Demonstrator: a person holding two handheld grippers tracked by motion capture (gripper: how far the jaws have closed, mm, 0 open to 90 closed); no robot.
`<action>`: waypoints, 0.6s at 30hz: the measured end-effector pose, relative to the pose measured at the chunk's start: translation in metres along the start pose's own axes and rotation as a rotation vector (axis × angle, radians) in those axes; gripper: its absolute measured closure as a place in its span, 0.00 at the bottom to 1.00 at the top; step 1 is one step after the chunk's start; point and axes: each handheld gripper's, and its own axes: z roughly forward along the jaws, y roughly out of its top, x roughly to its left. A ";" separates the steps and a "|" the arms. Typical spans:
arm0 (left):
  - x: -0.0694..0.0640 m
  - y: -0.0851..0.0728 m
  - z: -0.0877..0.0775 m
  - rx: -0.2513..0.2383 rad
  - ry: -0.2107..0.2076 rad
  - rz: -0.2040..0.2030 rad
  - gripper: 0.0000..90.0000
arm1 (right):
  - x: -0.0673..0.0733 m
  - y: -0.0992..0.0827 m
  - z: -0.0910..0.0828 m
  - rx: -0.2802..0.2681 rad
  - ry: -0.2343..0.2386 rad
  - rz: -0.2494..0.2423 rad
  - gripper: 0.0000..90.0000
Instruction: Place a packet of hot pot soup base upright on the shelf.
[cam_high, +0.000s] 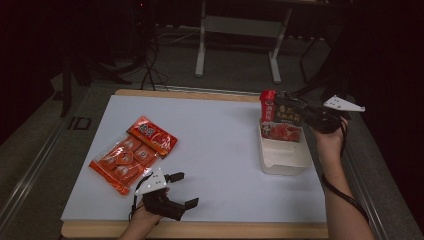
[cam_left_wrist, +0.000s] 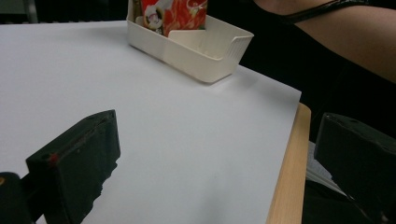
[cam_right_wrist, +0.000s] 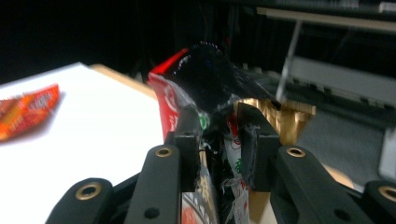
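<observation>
**Steady now: the packet goes upright into the bin**

Down at the near edge, the left gripper (cam_high: 182, 189) sits low over the white table (cam_high: 220, 150), jaws spread wide with nothing between them, idle and apart from the work. Just beyond it to the left lie two orange snack packs (cam_high: 131, 152), flat and overlapping, waiting their turn by the look of it. Across on the right, the right gripper (cam_high: 295, 112) has the red packet (cam_high: 280, 120) between its jaws at the crinkled top edge, with the grip looking light. The packet stands upright with its lower end inside the far end of the white bin (cam_high: 285, 160). The smart play, I'd say: keep the packet vertical, settle it fully against the far wall, then let go cleanly and lift straight up so the foil doesn't drag or tip.
</observation>
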 end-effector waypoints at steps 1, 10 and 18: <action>0.000 0.000 0.000 0.002 0.000 0.003 0.01 | 0.000 -0.003 0.001 0.009 0.005 0.005 0.78; 0.000 0.001 0.000 -0.003 0.003 0.010 0.01 | 0.004 -0.003 -0.009 0.042 -0.062 0.037 0.67; -0.002 0.005 -0.002 -0.004 -0.007 0.010 0.05 | 0.021 0.020 -0.034 -0.016 -0.083 0.081 0.44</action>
